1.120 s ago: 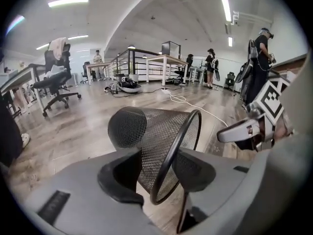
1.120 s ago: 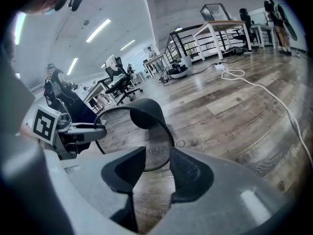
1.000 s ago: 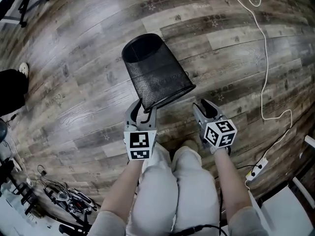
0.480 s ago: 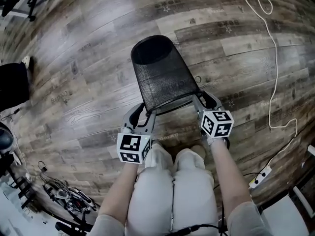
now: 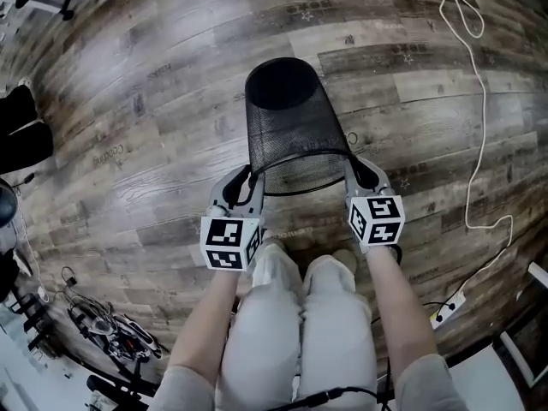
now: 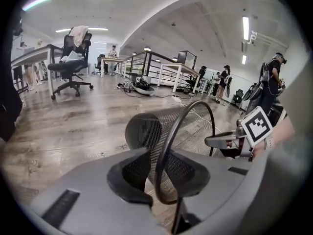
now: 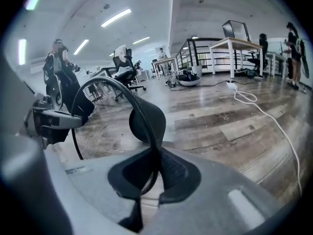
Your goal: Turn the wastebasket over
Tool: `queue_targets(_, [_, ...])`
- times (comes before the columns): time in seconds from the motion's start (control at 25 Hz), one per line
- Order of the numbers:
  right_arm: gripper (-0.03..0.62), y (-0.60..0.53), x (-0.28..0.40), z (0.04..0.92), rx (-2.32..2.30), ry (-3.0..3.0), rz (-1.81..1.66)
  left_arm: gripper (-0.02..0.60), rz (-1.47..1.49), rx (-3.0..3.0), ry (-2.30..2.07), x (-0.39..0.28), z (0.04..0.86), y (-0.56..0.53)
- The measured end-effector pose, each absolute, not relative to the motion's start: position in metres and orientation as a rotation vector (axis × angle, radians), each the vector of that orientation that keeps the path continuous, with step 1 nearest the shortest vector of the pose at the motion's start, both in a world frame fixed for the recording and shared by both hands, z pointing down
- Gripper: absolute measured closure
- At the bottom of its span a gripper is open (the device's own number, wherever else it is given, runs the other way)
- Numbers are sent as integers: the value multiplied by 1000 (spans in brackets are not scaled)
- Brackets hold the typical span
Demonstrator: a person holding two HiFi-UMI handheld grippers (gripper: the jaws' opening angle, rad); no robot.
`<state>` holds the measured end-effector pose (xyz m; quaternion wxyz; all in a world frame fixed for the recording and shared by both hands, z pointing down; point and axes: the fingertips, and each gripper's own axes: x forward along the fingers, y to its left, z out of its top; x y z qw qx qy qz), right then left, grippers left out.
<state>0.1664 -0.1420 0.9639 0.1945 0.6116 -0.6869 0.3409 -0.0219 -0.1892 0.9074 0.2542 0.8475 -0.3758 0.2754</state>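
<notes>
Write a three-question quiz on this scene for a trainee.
1. True or false: the wastebasket stands upright on the floor.
2. The right gripper clamps which part? A. bottom B. rim C. handle
3. What colour is the cable on the floor?
Key: 1. False: it is tipped, rim toward the person. 2. B; the left gripper clamps the rim too, both jaws having just closed on it. 3. White.

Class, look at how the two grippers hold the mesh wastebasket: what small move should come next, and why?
Probably roll both wrists together so the wastebasket tips, closed end up and over. The left gripper and right gripper have just been closing and pinch opposite sides of its rim, with the mouth towards the person. A matched turn should therefore rotate it without twisting the rim.
</notes>
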Motion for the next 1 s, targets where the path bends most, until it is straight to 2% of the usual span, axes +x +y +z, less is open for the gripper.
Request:
queue_targets(0.4, [576,-117,158,879,1689,-1893,1004,546,816,2139,-1006,-36,864,-165])
queue_targets(1.0, [577,-27,162,821,1579,-1674,1188,558,967,1936,-826,-29,827,-83])
